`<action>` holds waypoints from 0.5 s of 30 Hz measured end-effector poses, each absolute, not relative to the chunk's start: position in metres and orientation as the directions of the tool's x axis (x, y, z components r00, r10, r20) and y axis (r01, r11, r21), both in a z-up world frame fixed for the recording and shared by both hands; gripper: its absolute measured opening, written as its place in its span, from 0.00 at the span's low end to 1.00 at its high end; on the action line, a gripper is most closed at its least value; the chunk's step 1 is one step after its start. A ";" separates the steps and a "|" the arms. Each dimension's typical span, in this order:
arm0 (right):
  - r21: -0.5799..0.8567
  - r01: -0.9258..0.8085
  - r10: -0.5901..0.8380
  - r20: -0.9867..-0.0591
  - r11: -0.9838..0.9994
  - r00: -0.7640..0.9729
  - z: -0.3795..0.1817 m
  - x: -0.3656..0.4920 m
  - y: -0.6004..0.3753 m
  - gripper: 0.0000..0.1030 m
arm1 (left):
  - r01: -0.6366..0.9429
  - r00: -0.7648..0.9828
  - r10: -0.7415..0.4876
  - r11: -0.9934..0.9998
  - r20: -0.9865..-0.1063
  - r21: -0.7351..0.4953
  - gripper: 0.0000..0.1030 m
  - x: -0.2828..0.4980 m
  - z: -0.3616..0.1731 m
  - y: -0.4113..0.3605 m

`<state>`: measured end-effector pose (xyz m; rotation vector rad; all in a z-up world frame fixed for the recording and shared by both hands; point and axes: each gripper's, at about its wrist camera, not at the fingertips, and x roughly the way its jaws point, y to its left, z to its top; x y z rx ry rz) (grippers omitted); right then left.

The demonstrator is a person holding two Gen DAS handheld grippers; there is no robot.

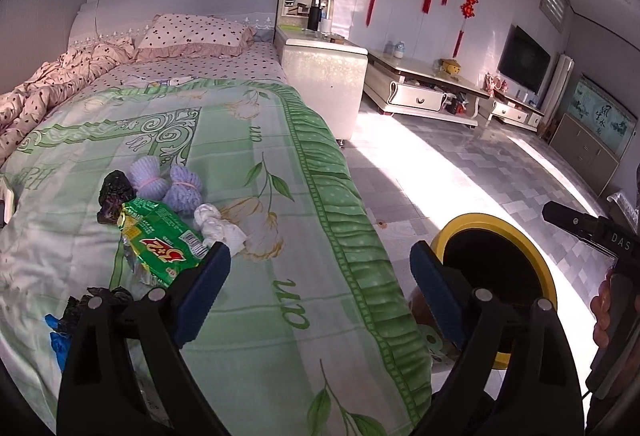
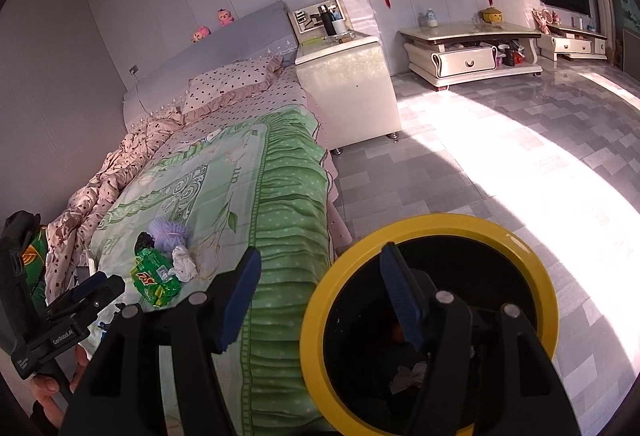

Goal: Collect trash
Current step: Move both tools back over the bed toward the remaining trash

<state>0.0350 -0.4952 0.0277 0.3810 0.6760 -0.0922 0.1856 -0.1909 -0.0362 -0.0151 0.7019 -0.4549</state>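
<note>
On the green floral bedspread [image 1: 260,196] lies a small heap of trash: a green snack wrapper [image 1: 160,248] [image 2: 154,278], two purple foam nets [image 1: 168,186] [image 2: 170,232], a crumpled white tissue [image 1: 216,224] [image 2: 184,262] and a dark plastic wad [image 1: 114,196]. My left gripper [image 1: 320,256] is open and empty just right of the heap, over the bed's edge. A black bin with a yellow rim [image 1: 472,222] [image 2: 440,224] stands on the floor beside the bed, with crumpled paper [image 2: 408,376] inside. My right gripper [image 2: 320,258] is open and empty, its right finger over the bin's mouth.
A black bag [image 1: 104,296] and something blue [image 1: 58,340] lie near the bed's front left. A white bedside cabinet [image 1: 324,76] and a low TV stand [image 1: 424,88] line the far wall. Sunlit tiled floor [image 2: 480,156] spreads to the right. A hand [image 1: 604,312] grips the other tool.
</note>
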 end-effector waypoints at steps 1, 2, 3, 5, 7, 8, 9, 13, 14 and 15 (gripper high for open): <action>0.311 0.193 0.047 -0.624 0.931 0.780 0.031 0.039 -0.488 0.57 | 0.384 0.677 -0.399 0.908 -0.619 -0.166 0.85 0.187 -0.035 -0.181; 0.309 0.177 0.057 -0.622 0.935 0.781 0.033 0.043 -0.480 0.57 | 0.370 0.682 -0.388 0.914 -0.620 -0.165 0.85 0.188 -0.034 -0.172; 0.305 0.159 0.069 -0.620 0.939 0.781 0.035 0.047 -0.471 0.57 | 0.355 0.688 -0.375 0.921 -0.621 -0.163 0.85 0.189 -0.034 -0.163; 0.298 0.119 0.095 -0.614 0.947 0.783 0.040 0.054 -0.453 0.57 | 0.328 0.701 -0.349 0.932 -0.622 -0.153 0.85 0.190 -0.033 -0.144; 0.288 0.078 0.121 -0.612 0.955 0.781 0.044 0.064 -0.433 0.57 | 0.300 0.714 -0.318 0.944 -0.624 -0.138 0.85 0.188 -0.033 -0.126; 0.284 0.058 0.134 -0.613 0.957 0.779 0.045 0.068 -0.422 0.57 | 0.285 0.718 -0.305 0.949 -0.625 -0.135 0.85 0.188 -0.033 -0.115; 0.280 0.037 0.150 -0.613 0.959 0.776 0.046 0.073 -0.412 0.57 | 0.271 0.722 -0.292 0.953 -0.627 -0.132 0.85 0.188 -0.033 -0.106; 0.258 -0.049 0.204 -0.620 0.965 0.758 0.044 0.090 -0.369 0.57 | 0.206 0.736 -0.233 0.972 -0.636 -0.117 0.85 0.186 -0.037 -0.064; 0.251 -0.069 0.216 -0.623 0.965 0.752 0.043 0.095 -0.358 0.57 | 0.191 0.737 -0.219 0.975 -0.639 -0.114 0.85 0.185 -0.038 -0.054; 0.246 -0.091 0.230 -0.626 0.965 0.745 0.042 0.099 -0.346 0.57 | 0.175 0.738 -0.206 0.978 -0.643 -0.113 0.85 0.184 -0.040 -0.044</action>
